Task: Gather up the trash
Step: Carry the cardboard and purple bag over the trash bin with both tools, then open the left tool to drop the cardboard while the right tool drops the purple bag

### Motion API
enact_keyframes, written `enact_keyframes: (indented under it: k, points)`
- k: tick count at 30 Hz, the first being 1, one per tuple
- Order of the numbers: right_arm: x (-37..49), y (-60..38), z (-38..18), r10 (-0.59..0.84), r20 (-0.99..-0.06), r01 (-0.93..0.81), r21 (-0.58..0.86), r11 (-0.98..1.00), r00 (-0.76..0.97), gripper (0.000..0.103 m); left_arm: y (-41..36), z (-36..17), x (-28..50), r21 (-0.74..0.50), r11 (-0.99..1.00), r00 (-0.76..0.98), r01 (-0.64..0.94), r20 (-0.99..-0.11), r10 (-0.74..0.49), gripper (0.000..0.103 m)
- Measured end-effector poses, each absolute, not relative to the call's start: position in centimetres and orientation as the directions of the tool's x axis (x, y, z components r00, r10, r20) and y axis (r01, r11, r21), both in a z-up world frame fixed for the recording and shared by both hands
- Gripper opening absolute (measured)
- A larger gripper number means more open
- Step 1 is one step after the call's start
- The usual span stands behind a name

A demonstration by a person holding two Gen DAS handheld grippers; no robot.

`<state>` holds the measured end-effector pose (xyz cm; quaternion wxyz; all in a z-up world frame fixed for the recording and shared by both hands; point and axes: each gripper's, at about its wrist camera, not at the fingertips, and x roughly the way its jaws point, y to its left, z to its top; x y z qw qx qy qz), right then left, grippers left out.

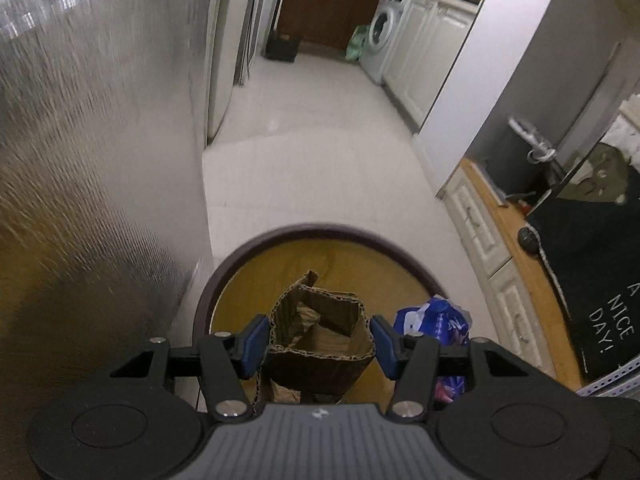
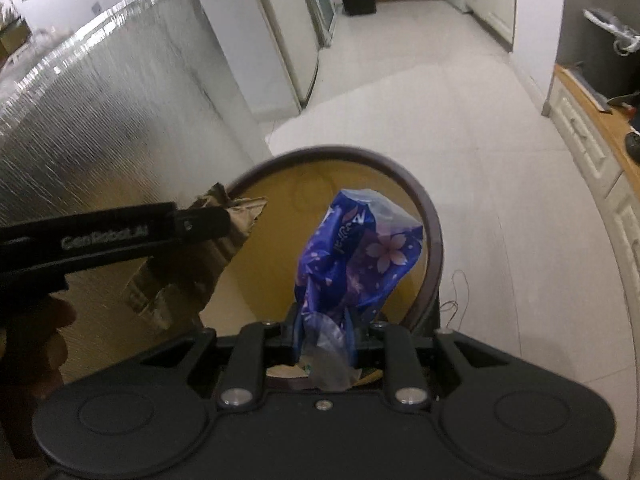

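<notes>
Trash is hanging over a round bin [image 1: 320, 236] with a yellow liner: the left claw [image 1: 320, 340] is clamping a folded cardboard piece [image 1: 320, 332], the right claw [image 2: 323, 332] is pinching a blue flowered wrapper [image 2: 356, 256] (crumpled) above the opening.

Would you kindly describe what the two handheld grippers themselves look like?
Both the left gripper and right gripper have matte black bodies with round side discs, silver pivot bolts and blue-padded fingers. The left one carries white "GenRobot.AI" lettering along its side.

Home kitchen: washing machine [image 1: 383, 36], white cabinets [image 1: 424, 52], tiled floor [image 1: 316, 148].
</notes>
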<state>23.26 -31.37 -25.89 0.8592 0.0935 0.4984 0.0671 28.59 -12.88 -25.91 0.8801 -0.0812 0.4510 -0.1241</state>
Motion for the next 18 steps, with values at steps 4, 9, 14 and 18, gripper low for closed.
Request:
enact_keyframes:
  k: [4,9,14,18]
  points:
    - [25.1,-31.4,-27.8,0.202,-0.869,-0.024,0.215,0.976,0.451,0.022,-13.1,-27.9,30.2,-0.266,0.955,0.541,0.132,-0.788,-0.294,0.057]
    - [27.0,-30.7,-29.6,0.205,-0.887,-0.027,0.213,0.977,0.413,0.023,-13.0,-30.3,32.0,-0.288,0.952,0.516,0.103,-0.802,-0.299,0.058]
    - [28.1,-30.3,-30.9,0.188,-0.901,-0.033,0.191,0.981,0.391,0.023,-12.7,-30.8,32.9,-0.26,0.958,0.524,0.123,-0.802,-0.285,0.077]
    - [28.4,-30.1,-31.6,0.168,-0.911,-0.036,0.167,0.985,0.375,0.023,-12.3,-30.7,32.9,-0.247,0.962,0.532,0.12,-0.802,-0.272,0.087]
